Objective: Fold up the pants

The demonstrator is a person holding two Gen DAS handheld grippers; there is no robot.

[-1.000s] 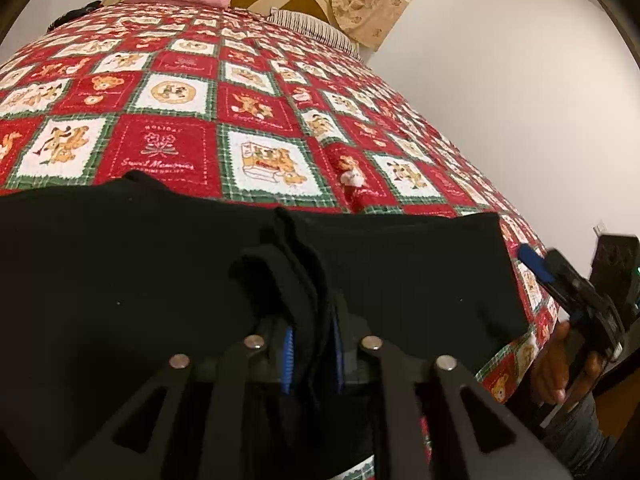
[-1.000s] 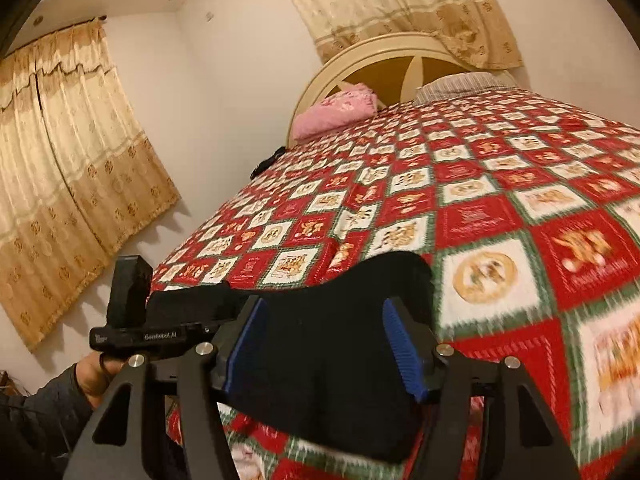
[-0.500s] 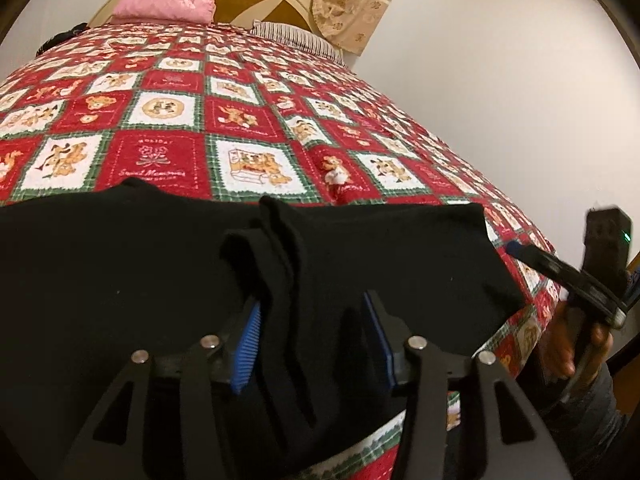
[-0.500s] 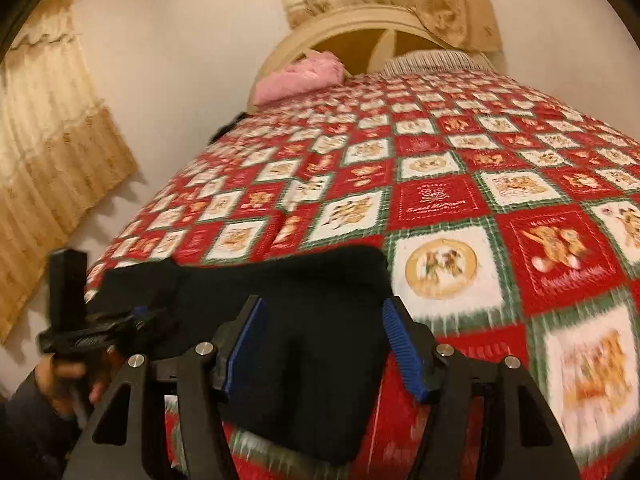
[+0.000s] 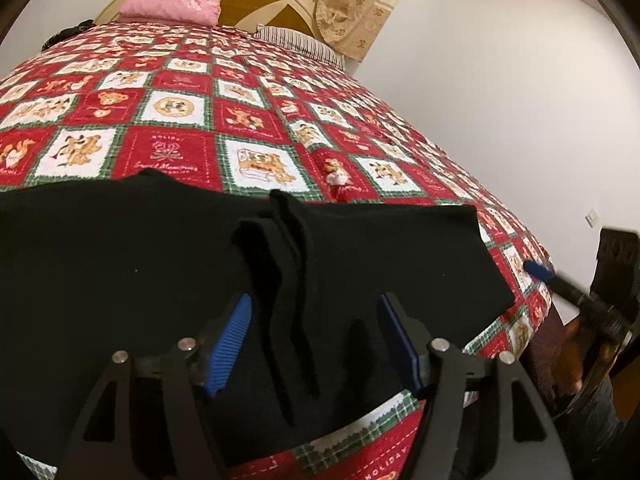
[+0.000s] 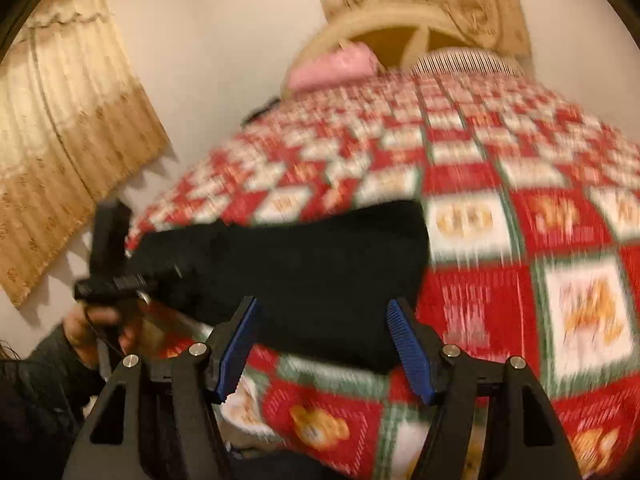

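Black pants point(image 5: 120, 248) lie spread flat along the near edge of a red, white and green patchwork quilt point(image 5: 176, 108). My left gripper point(image 5: 316, 300) is low over them with its jaws opening. A raised ridge of black fabric point(image 5: 288, 264) stands between the blue pads, and neither pad presses on it. My right gripper point(image 6: 322, 306) hovers at the near right end of the pants point(image 6: 320, 256), jaws opening, with nothing pinched. That view is motion-blurred. One blue fingertip point(image 5: 536, 268) of the right gripper shows at the right edge of the left wrist view.
A pink pillow point(image 5: 172, 4) and a striped pillow point(image 5: 296, 40) lie at the headboard. A white wall runs along the bed's right side. Beige curtains point(image 6: 60, 140) hang at the left. A person's hand point(image 6: 92, 320) holds the left gripper's handle by the bed's edge.
The left jaws have gone from shut on a pinch of black fabric to wide apart, and the fabric ridge has slackened. The right gripper has shifted sideways, blurring its view.
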